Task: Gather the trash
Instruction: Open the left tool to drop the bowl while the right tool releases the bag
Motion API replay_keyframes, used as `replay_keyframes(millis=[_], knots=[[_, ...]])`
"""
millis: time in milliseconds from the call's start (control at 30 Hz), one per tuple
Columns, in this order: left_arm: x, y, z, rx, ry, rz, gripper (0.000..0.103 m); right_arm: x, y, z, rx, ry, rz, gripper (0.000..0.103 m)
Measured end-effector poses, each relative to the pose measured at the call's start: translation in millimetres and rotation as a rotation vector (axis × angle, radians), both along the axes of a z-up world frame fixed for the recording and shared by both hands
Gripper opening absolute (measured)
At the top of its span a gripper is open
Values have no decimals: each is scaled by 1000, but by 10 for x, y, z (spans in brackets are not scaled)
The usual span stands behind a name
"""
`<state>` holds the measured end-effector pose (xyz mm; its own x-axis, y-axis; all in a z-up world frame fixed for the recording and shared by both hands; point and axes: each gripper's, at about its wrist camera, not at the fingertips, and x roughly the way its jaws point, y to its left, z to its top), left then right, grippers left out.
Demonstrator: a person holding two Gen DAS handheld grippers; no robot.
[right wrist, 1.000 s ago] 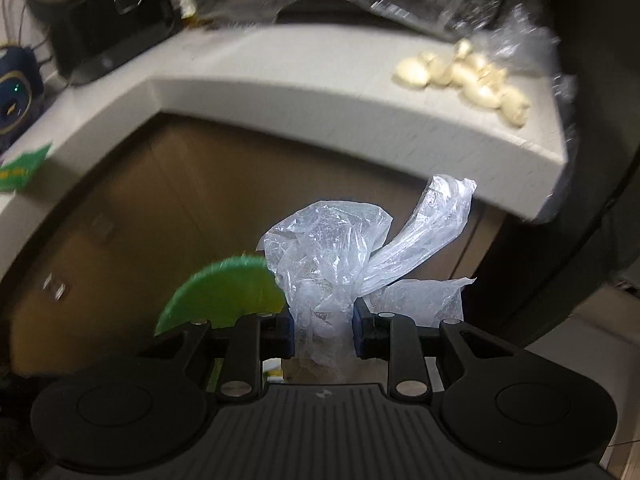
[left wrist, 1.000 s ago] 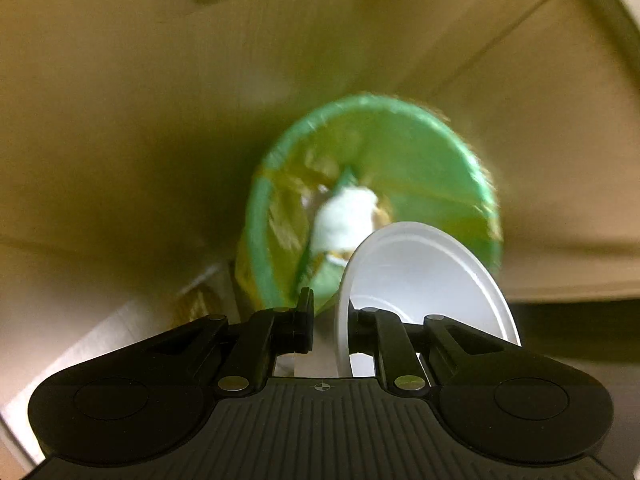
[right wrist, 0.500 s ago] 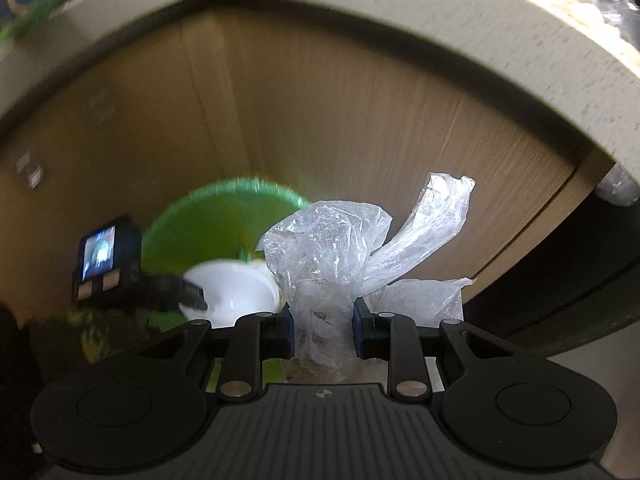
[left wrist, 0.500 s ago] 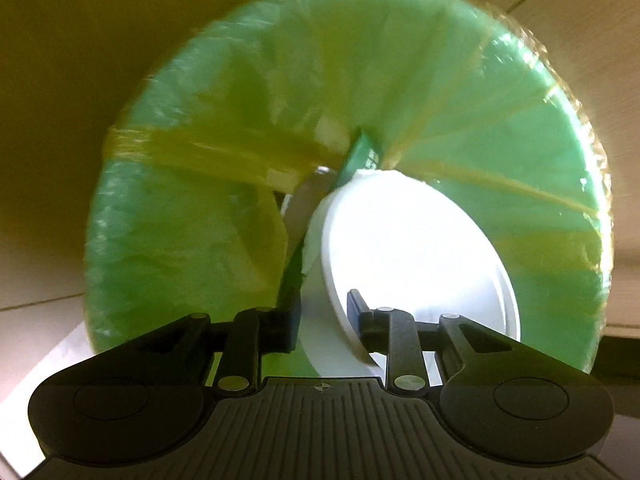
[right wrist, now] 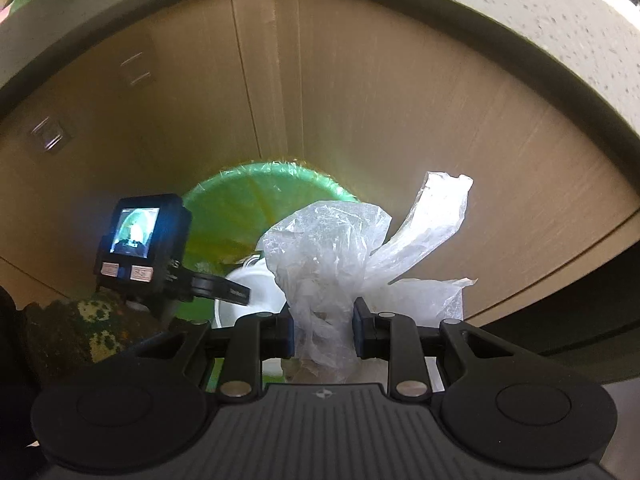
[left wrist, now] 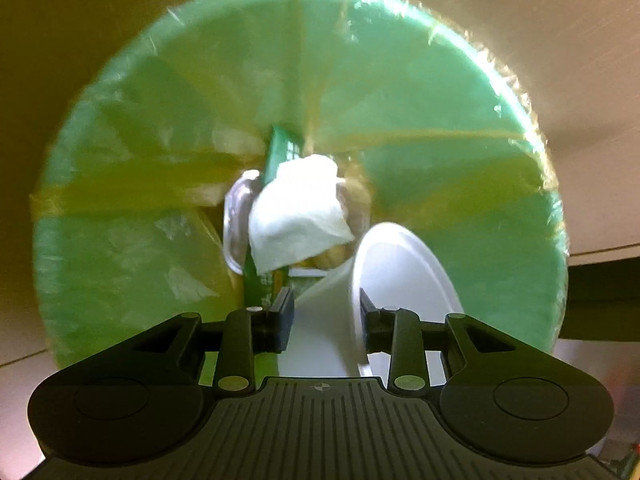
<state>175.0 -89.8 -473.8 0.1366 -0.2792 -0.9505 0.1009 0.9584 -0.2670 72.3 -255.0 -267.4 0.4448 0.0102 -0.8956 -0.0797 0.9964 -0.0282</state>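
Observation:
A bin with a green liner point(left wrist: 440, 140) fills the left wrist view, with a crumpled white tissue point(left wrist: 300, 216) and other scraps at its bottom. A white paper cup point(left wrist: 404, 264) hangs over the bin's mouth between the fingers of my left gripper point(left wrist: 324, 312). Its jaws are opening and the pads stand off the cup wall. My right gripper point(right wrist: 323, 332) is shut on a crumpled clear plastic bag point(right wrist: 328, 248), above and to the right of the bin point(right wrist: 248, 196). The white cup point(right wrist: 248, 296) shows there too.
Wooden cabinet doors point(right wrist: 400, 120) stand right behind the bin under a speckled countertop edge point(right wrist: 520, 12). The left gripper's camera block point(right wrist: 140, 248) and a patterned sleeve point(right wrist: 72, 328) sit at the left of the right wrist view. A dark gap point(right wrist: 580, 344) lies at the right.
My left gripper dropped toward the bin until its mouth filled the view, and its jaws went from pinching the cup's wall to spread apart. My right gripper sank toward the bin with the bag.

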Motion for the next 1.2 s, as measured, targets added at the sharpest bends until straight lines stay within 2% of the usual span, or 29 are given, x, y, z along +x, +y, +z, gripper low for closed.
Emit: replay_keyframes(millis=[100, 167, 267, 367, 400, 467, 500, 533, 667, 733, 867, 967, 1033, 1067, 1100, 1200], knots=[[0, -11, -89, 21, 29, -6, 35, -52, -13, -33, -3, 22, -15, 25], [-20, -43, -117, 72, 18, -60, 35, -113, -11, -39, 11, 37, -30, 25], [-33, -104, -164, 102, -13, -135, 36, -160, 17, -48, 22, 49, -29, 25], [15, -174, -176, -16, -97, -181, 48, -186, 33, -35, 16, 48, -24, 25], [38, -254, -220, 11, -139, -241, 47, -193, 33, -33, 13, 49, -25, 25], [127, -412, -444, 160, -99, -345, 41, -198, 26, -56, 1, 56, -28, 25], [193, -414, -548, 167, -47, -343, 42, -205, 24, -65, -10, 60, -27, 25], [254, -371, -606, 134, -12, -308, 42, -217, 14, -67, -21, 60, -27, 25], [387, -129, -579, 51, 36, -150, 40, -227, -83, -125, -26, 77, -59, 25], [406, 10, -430, 6, 12, -99, 40, -216, -126, -167, 0, 97, -87, 25], [251, 415, 202, -149, -56, 31, 40, -163, -171, -126, 134, 97, -126, 25], [-20, 693, 703, -175, -90, 88, 40, -44, -162, -85, 257, 80, -127, 29], [-241, 838, 1070, -184, -99, 119, 40, 56, -171, -83, 321, 83, -147, 47], [-329, 910, 1224, -195, -107, 129, 40, 94, -175, -75, 329, 81, -165, 63], [-443, 967, 1392, -203, -118, 135, 40, 126, -165, -50, 319, 78, -172, 66], [-719, 1094, 1868, -197, -143, 163, 40, 168, -151, 122, 321, 71, -157, 66]])
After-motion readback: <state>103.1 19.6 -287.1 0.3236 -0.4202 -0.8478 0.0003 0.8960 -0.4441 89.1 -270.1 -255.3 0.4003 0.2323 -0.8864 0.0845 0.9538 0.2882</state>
